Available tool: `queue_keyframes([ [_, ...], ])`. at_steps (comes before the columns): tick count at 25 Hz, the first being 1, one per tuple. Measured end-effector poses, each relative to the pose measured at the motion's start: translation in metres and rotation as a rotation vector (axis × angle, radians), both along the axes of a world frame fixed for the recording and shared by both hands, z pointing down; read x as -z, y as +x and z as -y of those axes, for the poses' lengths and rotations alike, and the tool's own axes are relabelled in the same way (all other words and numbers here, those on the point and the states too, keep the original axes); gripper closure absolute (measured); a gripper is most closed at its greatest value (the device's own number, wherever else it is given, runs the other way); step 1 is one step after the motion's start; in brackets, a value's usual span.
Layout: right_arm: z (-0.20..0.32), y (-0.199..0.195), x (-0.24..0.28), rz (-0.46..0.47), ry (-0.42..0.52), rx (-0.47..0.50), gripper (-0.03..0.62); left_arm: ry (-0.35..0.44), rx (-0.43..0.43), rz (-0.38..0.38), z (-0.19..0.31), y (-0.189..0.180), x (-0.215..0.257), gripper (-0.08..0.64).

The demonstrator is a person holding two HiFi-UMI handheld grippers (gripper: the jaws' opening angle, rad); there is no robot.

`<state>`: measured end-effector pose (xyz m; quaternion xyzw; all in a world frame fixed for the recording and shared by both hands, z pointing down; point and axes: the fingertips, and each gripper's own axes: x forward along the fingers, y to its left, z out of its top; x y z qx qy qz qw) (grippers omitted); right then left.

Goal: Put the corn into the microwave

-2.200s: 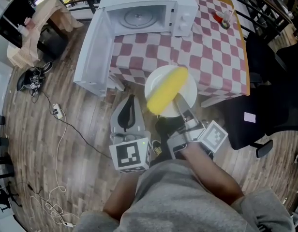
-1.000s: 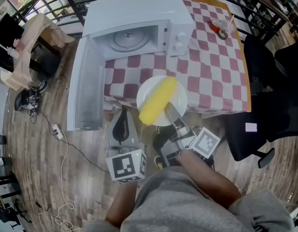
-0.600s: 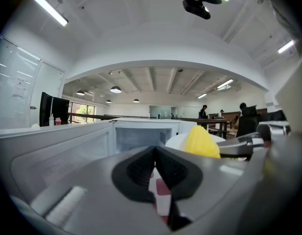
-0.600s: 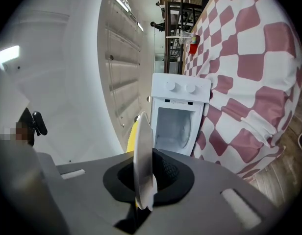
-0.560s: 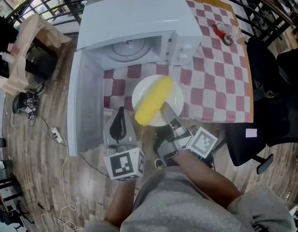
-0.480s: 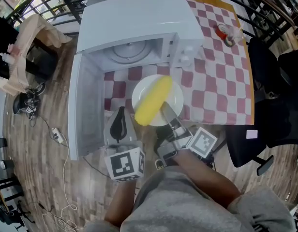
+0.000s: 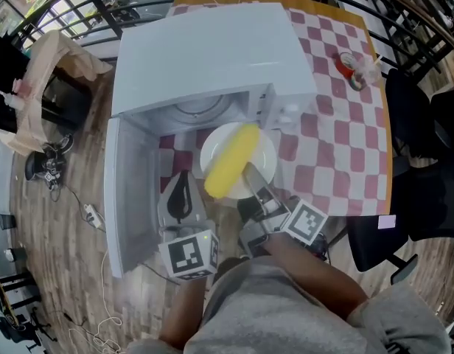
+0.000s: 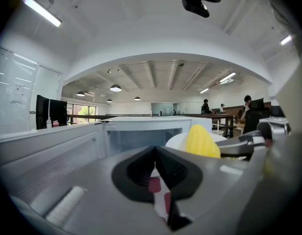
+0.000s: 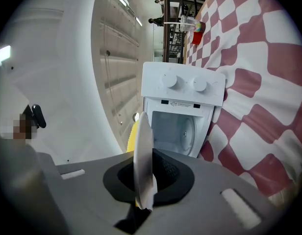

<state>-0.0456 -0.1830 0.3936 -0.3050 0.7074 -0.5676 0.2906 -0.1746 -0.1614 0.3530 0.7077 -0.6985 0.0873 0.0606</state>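
Microwave (image 7: 212, 57) stands on the checked cloth (image 7: 337, 146), with its door (image 7: 127, 198) swung open on its left side. Left gripper (image 7: 183, 186) is in front of the microwave beside the door, jaws closed together with nothing between them. Just right of it, right gripper (image 7: 250, 177) is clenched on the near rim of the plate (image 7: 265, 147). Corn (image 7: 231, 161) lies across the plate, just in front of the microwave's open cavity and not inside. Red cup (image 7: 352, 63) stands well right of the microwave.

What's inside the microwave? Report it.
Only the turntable shows in the microwave; corn and plate are outside it. Its roof covers the rear from above.
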Motion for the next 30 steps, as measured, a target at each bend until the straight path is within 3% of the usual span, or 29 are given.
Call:
queue_keyframes([
  [15, 0.034, -0.006, -0.004, -0.013, 0.028, 0.025, 0.586, 0.010, 0.014, 0.027, 0.030, -0.002, 0.006, 0.551],
  [30, 0.064, -0.024, -0.029, -0.050, -0.009, 0.015, 0.586, -0.007, -0.002, 0.021, 0.055, -0.021, -0.006, 0.551],
])
